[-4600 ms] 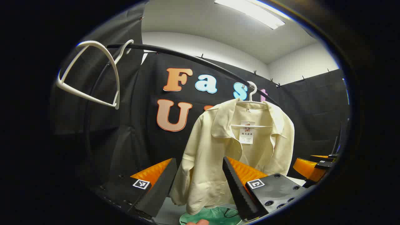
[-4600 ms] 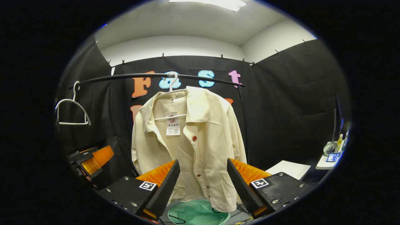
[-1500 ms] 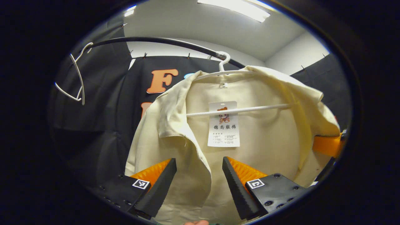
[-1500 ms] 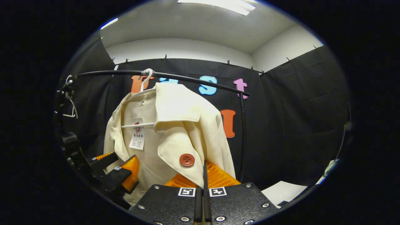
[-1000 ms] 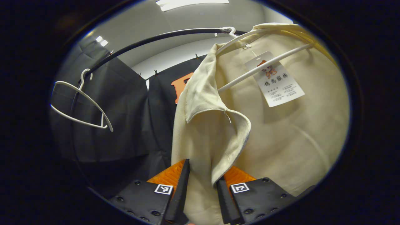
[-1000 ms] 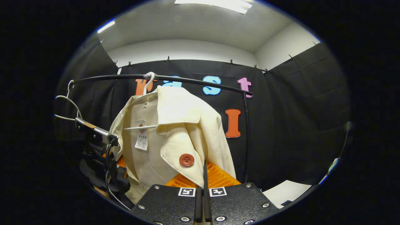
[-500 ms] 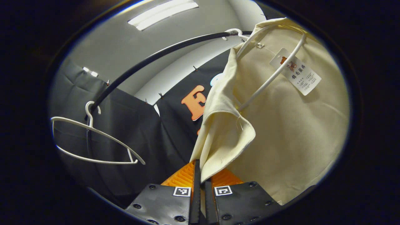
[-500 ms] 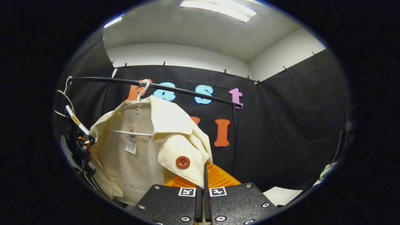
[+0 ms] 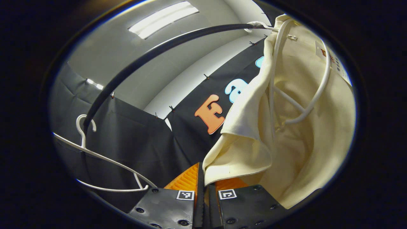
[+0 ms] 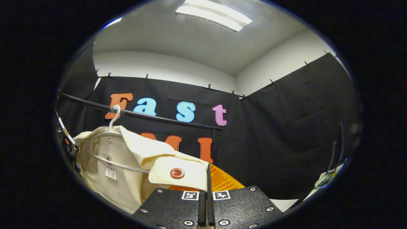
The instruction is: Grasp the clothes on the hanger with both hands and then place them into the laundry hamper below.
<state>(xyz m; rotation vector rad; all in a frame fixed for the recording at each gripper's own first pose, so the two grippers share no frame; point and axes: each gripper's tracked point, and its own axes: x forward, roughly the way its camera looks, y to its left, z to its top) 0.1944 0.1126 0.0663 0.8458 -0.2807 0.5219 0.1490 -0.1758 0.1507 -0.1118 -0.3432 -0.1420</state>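
A cream shirt [image 9: 305, 133] hangs from a white hanger [image 9: 300, 95] hooked on the black rail [image 9: 152, 57]. My left gripper [image 9: 205, 187] is shut on the shirt's left collar flap, which is pulled out toward the camera. In the right gripper view the same cream shirt [image 10: 127, 171] sits low at the left on its white hanger [image 10: 108, 152]. My right gripper [image 10: 207, 187] is shut on the other front edge, next to a red button [image 10: 177, 173]. Part of the left gripper shows at the far left edge there.
An empty white hanger [image 9: 105, 159] hangs on the black rail to the left of the shirt. The rail's upright post [image 10: 213, 143] stands right of the shirt. A white table edge [image 10: 279, 201] and a small dish [image 10: 322, 181] lie at the lower right.
My left gripper closed on the collar flap, and both grippers pulled the shirt's front edges outward and down. The shirt's shoulders have slid partly off the hanger, which now tilts.
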